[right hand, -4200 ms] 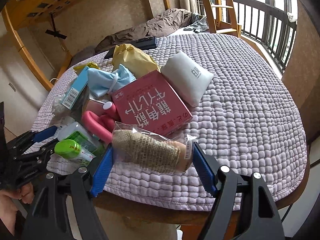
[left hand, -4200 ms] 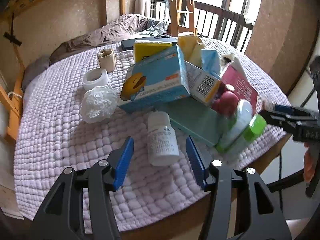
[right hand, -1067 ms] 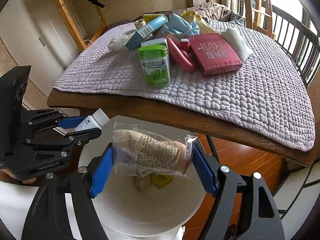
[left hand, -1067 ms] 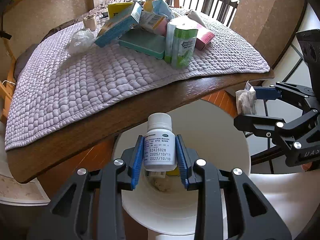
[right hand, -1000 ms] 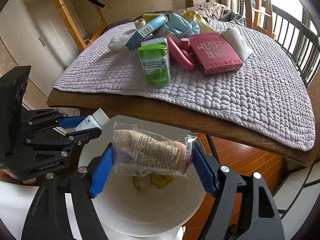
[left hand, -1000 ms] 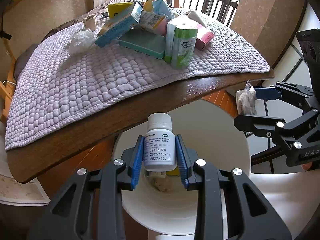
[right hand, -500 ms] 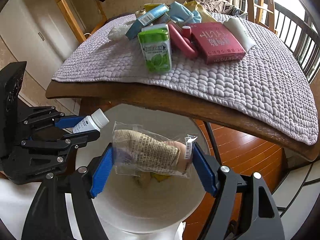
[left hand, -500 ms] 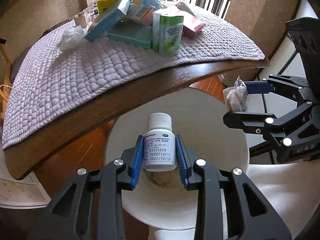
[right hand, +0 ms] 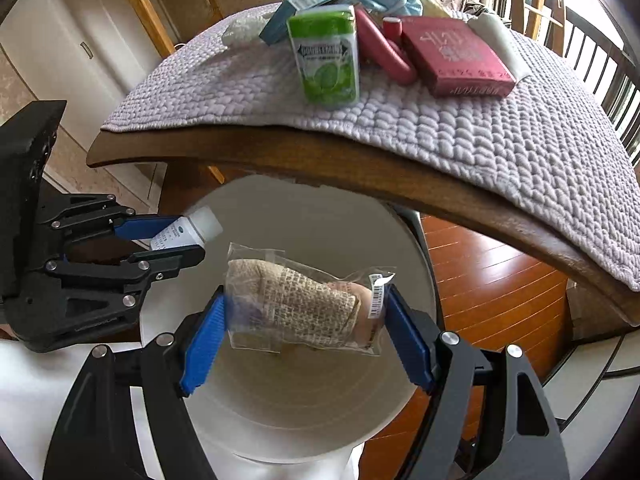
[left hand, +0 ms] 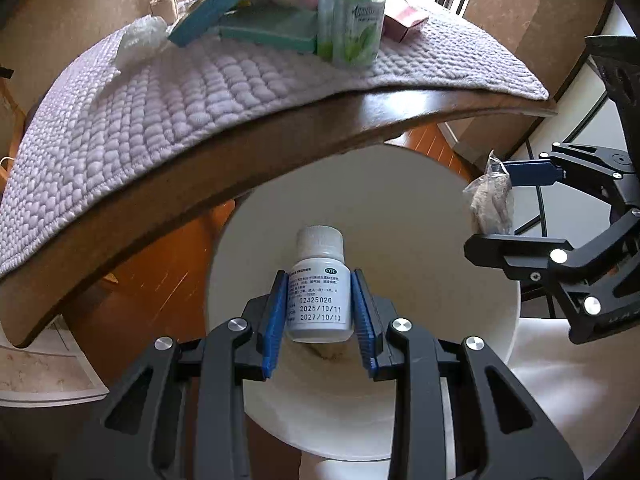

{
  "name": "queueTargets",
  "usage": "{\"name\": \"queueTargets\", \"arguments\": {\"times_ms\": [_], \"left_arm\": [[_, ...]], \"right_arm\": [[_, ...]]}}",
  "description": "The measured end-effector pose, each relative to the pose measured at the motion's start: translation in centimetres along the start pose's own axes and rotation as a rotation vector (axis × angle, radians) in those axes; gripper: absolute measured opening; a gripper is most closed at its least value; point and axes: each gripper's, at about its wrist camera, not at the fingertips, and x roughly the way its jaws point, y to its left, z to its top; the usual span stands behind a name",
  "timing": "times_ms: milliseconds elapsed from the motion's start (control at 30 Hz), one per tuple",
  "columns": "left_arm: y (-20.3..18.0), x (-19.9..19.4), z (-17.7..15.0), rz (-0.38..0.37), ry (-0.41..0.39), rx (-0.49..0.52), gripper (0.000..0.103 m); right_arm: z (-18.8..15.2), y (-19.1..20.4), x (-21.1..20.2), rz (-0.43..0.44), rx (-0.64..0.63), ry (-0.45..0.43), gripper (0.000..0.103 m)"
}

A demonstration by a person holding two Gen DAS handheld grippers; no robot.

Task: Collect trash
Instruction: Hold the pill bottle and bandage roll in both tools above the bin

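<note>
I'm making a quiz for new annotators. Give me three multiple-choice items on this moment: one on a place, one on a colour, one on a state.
1. Where is the white bin?
A. on the table
B. on the floor below the table edge
C. on the bed

2. What colour is the upright gum box?
A. green
B. orange
C. black

3. What is the left gripper doing?
A. hanging open
B. shut on nothing
C. clamping the pill bottle

Answers: 1 B, its rim shows under the table edge. 2 A, its lid and label are green. 3 C, both pads press the bottle.
</note>
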Motion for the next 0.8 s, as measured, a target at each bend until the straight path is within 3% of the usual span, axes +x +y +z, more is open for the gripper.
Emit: {"name": "queueTargets", "arguments": {"times_ms": [800], "left_arm": [[-0.3,5.6,0.2,-0.002,0.076,-0.006,0.034]], "right_arm": [[0.4,2.0,5.2,0.049,-0.041,0.118,0.075]]}}
